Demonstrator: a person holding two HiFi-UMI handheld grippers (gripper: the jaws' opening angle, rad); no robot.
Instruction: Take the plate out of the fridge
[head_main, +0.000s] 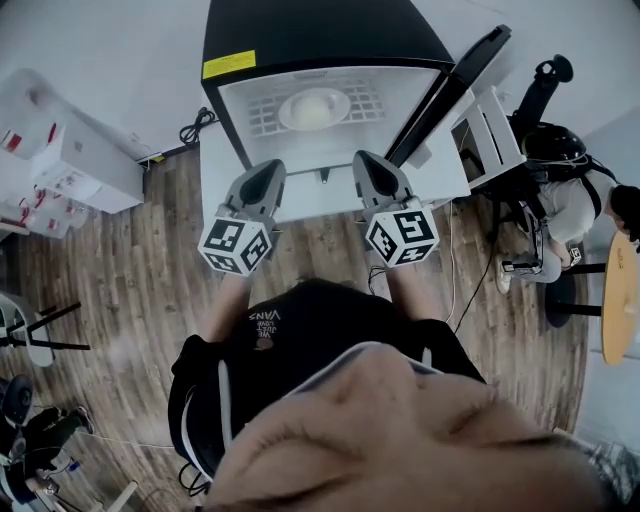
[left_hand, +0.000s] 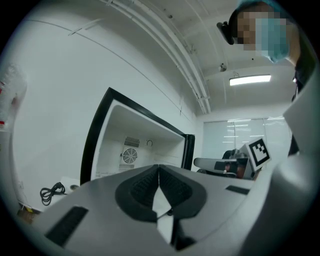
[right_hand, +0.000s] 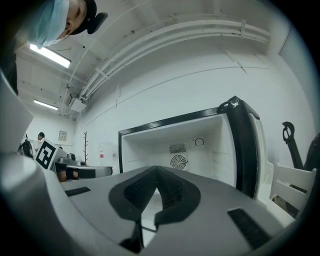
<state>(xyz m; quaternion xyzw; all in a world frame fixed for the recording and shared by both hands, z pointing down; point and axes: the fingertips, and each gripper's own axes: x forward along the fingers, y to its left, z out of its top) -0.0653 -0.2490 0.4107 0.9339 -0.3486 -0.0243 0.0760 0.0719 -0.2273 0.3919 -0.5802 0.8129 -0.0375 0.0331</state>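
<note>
A black mini fridge (head_main: 330, 40) stands open, its door (head_main: 450, 90) swung out to the right. On the wire shelf inside lies a white plate (head_main: 314, 108). My left gripper (head_main: 266, 170) and right gripper (head_main: 368, 162) hover side by side just in front of the opening, short of the plate. Both are shut with nothing between the fingers. In the left gripper view the closed left gripper (left_hand: 159, 172) points at the white fridge interior (left_hand: 135, 145). The right gripper view has the closed right gripper (right_hand: 157, 175) below the fridge interior (right_hand: 185, 145), with the door (right_hand: 245, 145) to its right. Neither gripper view shows the plate.
The fridge stands on a low white platform (head_main: 215, 170) on a wooden floor. White boxes (head_main: 80, 160) sit at the left and a black cable (head_main: 195, 125) lies by the wall. At the right, a seated person (head_main: 570, 200) is beside a round wooden table (head_main: 620, 300).
</note>
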